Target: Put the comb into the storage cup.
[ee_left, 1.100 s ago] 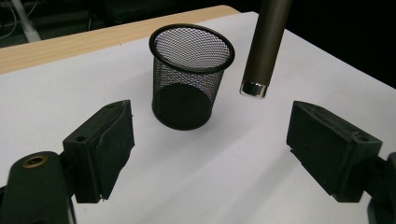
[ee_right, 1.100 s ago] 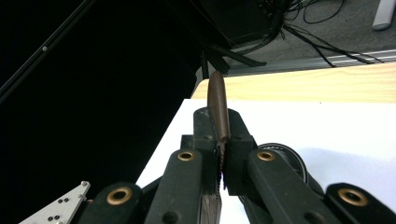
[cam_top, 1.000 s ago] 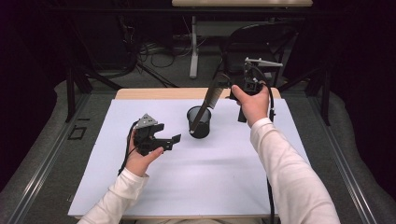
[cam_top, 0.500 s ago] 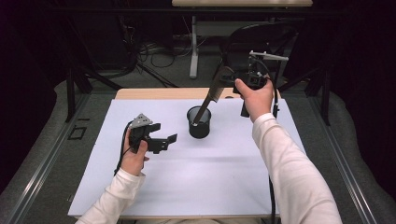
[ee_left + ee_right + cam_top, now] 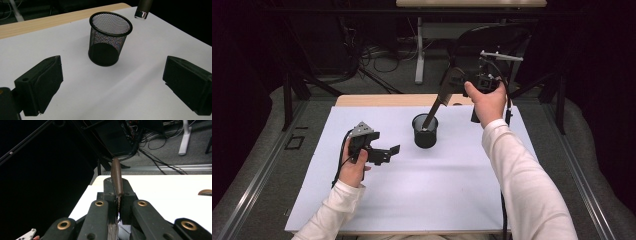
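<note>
A black mesh cup (image 5: 425, 134) (image 5: 110, 37) stands upright and empty on the white sheet (image 5: 412, 200). My right gripper (image 5: 460, 82) (image 5: 117, 202) is shut on the serrated blade of a brown-handled knife (image 5: 443, 97) (image 5: 116, 176). The knife slants down and its handle tip (image 5: 141, 11) hovers just above the cup's far rim. My left gripper (image 5: 388, 154) (image 5: 112, 82) hovers low over the sheet to the left of the cup and points at it. Its jaws have just been opening and stand wide apart with nothing between them.
The white sheet covers a wooden table whose bare edge (image 5: 392, 100) runs behind the cup. Beyond it are black stands (image 5: 287, 95), floor cables (image 5: 377, 55) and a white table leg (image 5: 419, 50). Bare sheet lies in front of the cup.
The left gripper's jaws stand wider apart than before. The right hand has lifted the knife a little, so its handle tip sits higher over the cup.
</note>
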